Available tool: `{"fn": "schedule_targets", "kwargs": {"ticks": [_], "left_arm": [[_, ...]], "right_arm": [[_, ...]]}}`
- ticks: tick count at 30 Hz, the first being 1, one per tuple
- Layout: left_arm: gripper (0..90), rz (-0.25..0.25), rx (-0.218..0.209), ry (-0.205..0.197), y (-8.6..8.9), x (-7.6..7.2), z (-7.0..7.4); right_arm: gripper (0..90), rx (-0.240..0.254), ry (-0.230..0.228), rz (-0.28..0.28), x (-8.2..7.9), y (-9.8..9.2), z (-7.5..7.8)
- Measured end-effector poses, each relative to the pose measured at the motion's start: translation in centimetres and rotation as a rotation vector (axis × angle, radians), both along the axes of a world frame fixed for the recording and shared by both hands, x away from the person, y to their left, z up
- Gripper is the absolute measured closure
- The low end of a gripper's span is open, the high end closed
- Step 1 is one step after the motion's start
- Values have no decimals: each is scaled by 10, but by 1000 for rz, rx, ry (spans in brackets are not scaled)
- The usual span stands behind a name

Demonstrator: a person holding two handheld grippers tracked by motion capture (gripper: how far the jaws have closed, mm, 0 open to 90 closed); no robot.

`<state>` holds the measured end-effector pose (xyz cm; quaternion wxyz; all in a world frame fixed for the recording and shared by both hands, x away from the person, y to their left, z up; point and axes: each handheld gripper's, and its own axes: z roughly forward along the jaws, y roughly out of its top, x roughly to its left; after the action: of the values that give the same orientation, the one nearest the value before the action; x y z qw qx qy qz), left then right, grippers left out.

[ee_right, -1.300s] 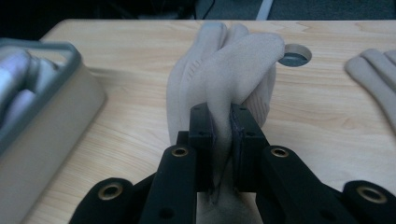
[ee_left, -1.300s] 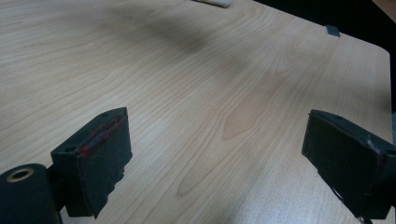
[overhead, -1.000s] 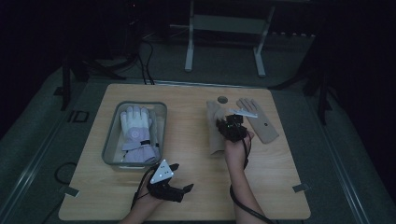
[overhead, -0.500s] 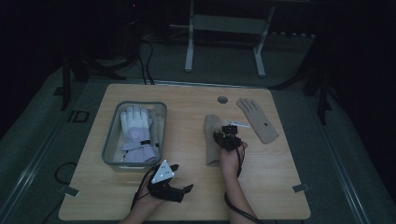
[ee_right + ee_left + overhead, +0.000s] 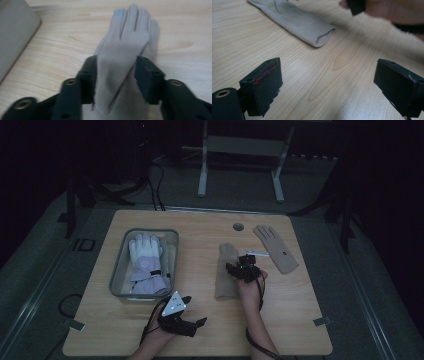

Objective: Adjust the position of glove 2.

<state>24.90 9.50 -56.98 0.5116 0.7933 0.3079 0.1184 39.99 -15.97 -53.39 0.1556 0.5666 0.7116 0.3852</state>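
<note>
My right gripper (image 5: 116, 75) has just been opening — jaws now slack around the soft beige knit glove (image 5: 123, 50), lying flat on the woodgrain table (image 5: 62, 42); left gripper (image 5: 332, 87) gapes empty.

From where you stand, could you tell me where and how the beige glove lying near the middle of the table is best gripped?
Probably at the palm, from above. The beige glove lies flat, fingers pointing away from the person, and the right gripper already straddles its palm there, jaws just opening, one on each long edge. Closing across that narrow width should pinch the fabric.
</note>
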Motion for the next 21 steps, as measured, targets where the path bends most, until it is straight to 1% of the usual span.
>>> {"fn": "schedule_targets", "kwargs": {"ticks": [1, 3, 4, 5, 6, 7, 8, 9, 10, 11, 12, 13, 15, 16, 17, 18, 19, 21], "left_arm": [[85, 0, 0, 1, 0, 0, 0], [85, -2, -1, 1, 0, 0, 0], [85, -2, -1, 1, 0, 0, 0], [85, -2, 0, 3, 0, 0, 0], [85, -2, 0, 3, 0, 0, 0], [85, -1, 1, 5, 0, 0, -1], [85, 2, 0, 6, 0, 1, -1], [85, 2, 0, 6, 0, 1, -1], [85, 2, -2, 7, 0, 1, -1], [85, 4, 1, 4, 1, 1, -1], [85, 4, -4, 4, 1, 1, -1], [85, 2, -4, 4, 1, 1, -1], [86, 2, -1, 3, 1, 1, -1], [86, 4, -1, 5, 2, 2, -1], [85, 4, -4, 8, 2, 2, -1], [86, 5, -5, 7, 2, 2, -1], [85, 6, -2, 4, 2, 2, -1], [85, 6, -3, 4, 2, 2, -1]], "right_arm": [[399, -13, -14, 19, 1, -5, 8], [324, -28, -18, 29, 2, -11, 16], [275, -27, -16, 52, 2, -15, 19], [231, -18, -22, 61, 2, -19, 23], [231, -18, -22, 61, 2, -19, 23], [210, -5, -35, 94, 3, -29, 29], [191, 0, -28, 106, 4, -33, 30], [191, 0, -28, 106, 4, -33, 30], [200, 11, -26, 112, 5, -38, 32], [185, 9, -32, 128, 6, -48, 35], [185, 9, -32, 128, 6, -48, 35], [189, -3, -46, 140, 5, -57, 37], [191, -10, -63, 144, 5, -67, 40], [191, -10, -63, 144, 5, -67, 40], [191, -20, -72, 143, 5, -72, 42], [191, -31, -91, 146, 5, -77, 43], [191, -66, -111, 155, 5, -87, 46], [190, -85, -132, 161, 4, -95, 50]]}}
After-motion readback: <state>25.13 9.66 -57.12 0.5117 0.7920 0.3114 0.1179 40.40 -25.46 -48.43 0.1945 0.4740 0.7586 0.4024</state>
